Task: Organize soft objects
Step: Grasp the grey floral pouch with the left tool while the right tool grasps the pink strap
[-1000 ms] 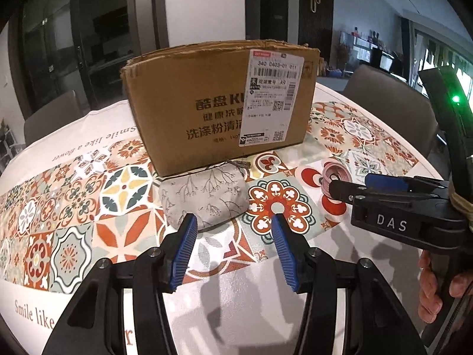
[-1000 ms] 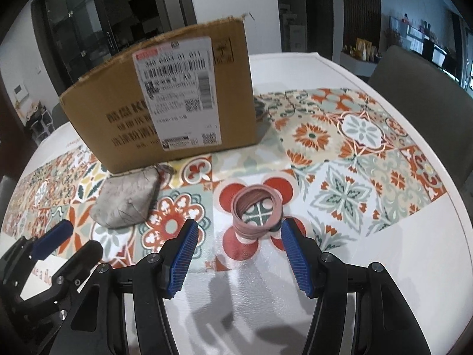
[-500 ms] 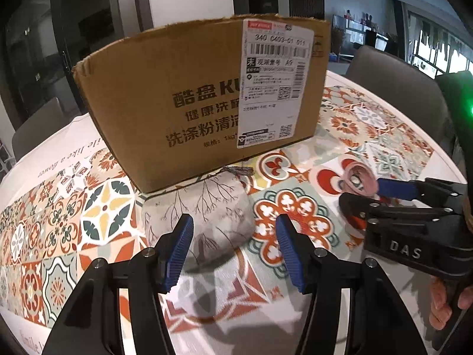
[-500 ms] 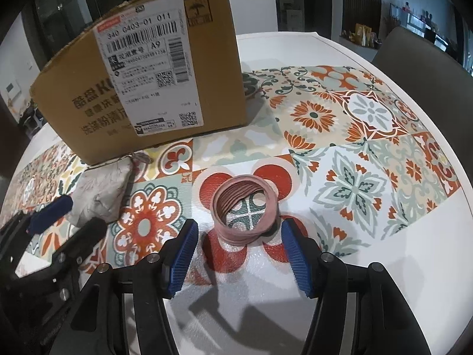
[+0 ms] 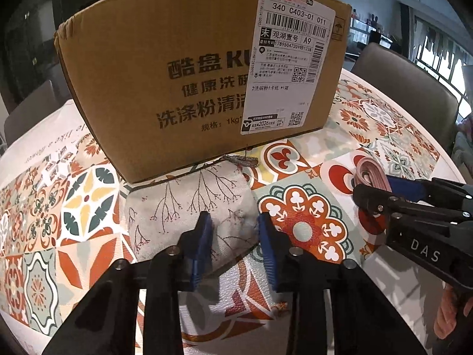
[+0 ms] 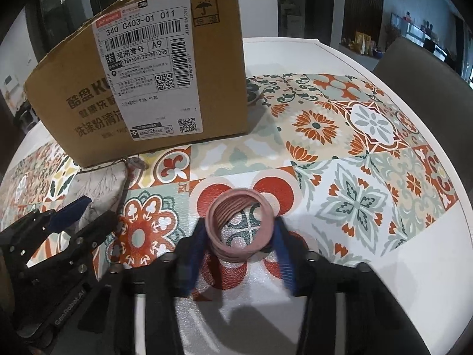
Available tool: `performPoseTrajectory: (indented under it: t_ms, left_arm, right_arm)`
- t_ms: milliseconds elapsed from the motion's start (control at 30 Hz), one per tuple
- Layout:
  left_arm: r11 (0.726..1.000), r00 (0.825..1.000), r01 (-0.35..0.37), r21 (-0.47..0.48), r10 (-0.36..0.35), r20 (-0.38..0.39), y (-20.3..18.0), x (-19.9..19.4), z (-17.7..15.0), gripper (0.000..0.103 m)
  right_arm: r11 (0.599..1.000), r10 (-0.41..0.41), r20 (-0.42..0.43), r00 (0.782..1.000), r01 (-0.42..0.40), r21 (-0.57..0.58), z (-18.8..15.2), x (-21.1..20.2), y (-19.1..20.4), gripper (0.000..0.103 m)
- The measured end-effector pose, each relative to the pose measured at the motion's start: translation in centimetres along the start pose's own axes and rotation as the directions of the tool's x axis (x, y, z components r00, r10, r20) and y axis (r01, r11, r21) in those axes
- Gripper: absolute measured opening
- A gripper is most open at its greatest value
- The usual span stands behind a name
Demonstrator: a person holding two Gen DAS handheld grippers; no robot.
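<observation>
Left gripper [image 5: 235, 230] is closing on the fabric pouch [image 5: 192, 207] before the cardboard box [image 5: 177, 88], while right gripper [image 6: 241, 233] is closing around the pink ring [image 6: 241, 230].

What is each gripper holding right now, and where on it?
Left gripper is closing on the fabric pouch's near corner; right gripper is closing across the pink band coil's sides.

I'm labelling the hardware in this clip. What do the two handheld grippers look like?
Both look alike: matte black angular frames with silver rivets and two fingers lined with ribbed blue pads. Seen side on, the right gripper carries white "DAS" lettering; the left gripper has small white text on its body. No cables or sleeves show.
</observation>
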State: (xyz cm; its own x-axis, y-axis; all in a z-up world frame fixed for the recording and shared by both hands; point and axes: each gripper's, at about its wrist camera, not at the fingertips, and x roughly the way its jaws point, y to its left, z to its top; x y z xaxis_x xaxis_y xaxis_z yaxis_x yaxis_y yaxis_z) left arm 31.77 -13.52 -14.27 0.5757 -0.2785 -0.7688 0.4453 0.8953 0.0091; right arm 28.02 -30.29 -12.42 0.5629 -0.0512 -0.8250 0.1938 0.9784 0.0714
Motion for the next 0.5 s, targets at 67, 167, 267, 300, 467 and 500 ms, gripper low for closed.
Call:
performPoseTrajectory:
  t_ms: [67, 167, 267, 300, 467, 500]
  left_arm:
    - [1.0, 1.0, 0.009, -0.012, -0.009, 0.002, 0.1, 0.0, 0.0, 0.026]
    - [1.0, 1.0, 0.006, -0.011, -0.006, 0.006, -0.2, -0.3, 0.0, 0.022]
    - [1.0, 1.0, 0.016, -0.017, -0.016, 0.012, -0.2, -0.9, 0.0, 0.02]
    - [1.0, 1.0, 0.018, -0.018, -0.018, 0.014, -0.2, -1.1, 0.0, 0.019]
    - [0.998, 0.998, 0.047, -0.045, -0.045, 0.041, -0.1, -3.1, -0.1, 0.019]
    - [0.997, 0.998, 0.05, -0.051, -0.048, 0.044, 0.0, -3.3, -0.1, 0.019]
  right_arm:
    - [1.0, 0.006, -0.002, 1.0, -0.006, -0.002, 0.0, 0.0, 0.0, 0.033]
    - [1.0, 0.026, -0.006, 1.0, -0.026, 0.012, 0.1, 0.1, -0.2, 0.022]
    - [0.999, 0.047, -0.013, 0.999, -0.046, 0.027, 0.0, -0.1, -0.4, 0.016]
    - [0.998, 0.053, -0.013, 0.999, -0.052, 0.032, 0.0, -0.1, -0.5, 0.016]
    - [0.996, 0.081, -0.002, 0.997, -0.08, 0.049, 0.0, -0.8, -0.6, 0.014]
    - [0.995, 0.087, 0.005, 0.996, -0.087, 0.049, -0.1, -1.1, -0.5, 0.014]
